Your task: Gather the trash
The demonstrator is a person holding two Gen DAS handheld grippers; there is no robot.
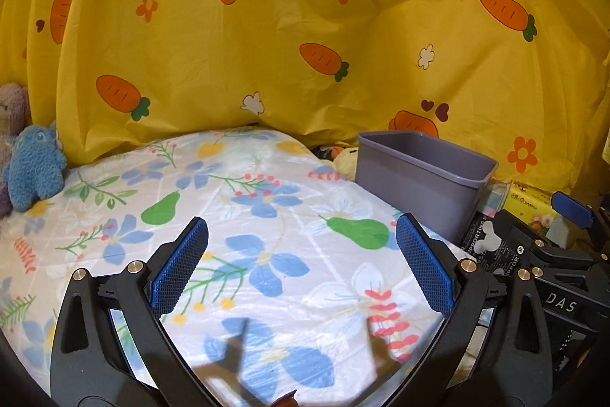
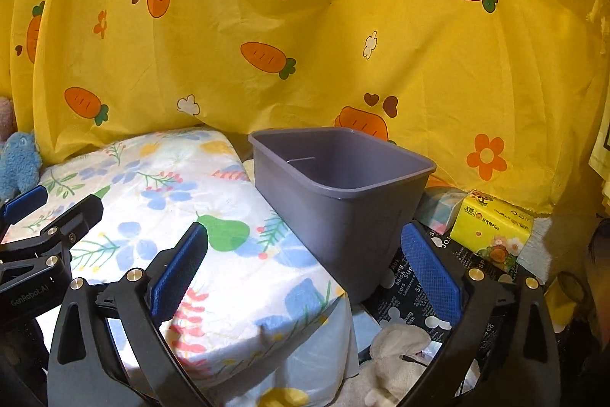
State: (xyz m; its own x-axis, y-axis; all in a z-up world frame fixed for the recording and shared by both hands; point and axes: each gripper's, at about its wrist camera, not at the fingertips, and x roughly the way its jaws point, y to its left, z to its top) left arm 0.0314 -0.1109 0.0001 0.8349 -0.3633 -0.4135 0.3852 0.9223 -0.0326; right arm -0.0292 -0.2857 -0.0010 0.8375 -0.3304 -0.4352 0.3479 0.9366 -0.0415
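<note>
A grey plastic bin stands upright beside the right edge of a floral-covered surface; it looks empty as far as its inside shows. It also shows in the left wrist view at the right. My left gripper is open and empty above the floral cover. My right gripper is open and empty, in front of the bin's near wall. No loose trash shows on the cover. A small brown bit peeks in at the bottom edge of the left wrist view.
A yellow carrot-print sheet hangs behind everything. A blue plush toy sits at the far left. A yellow tissue pack and a black printed bag lie right of the bin. A white plush lies below.
</note>
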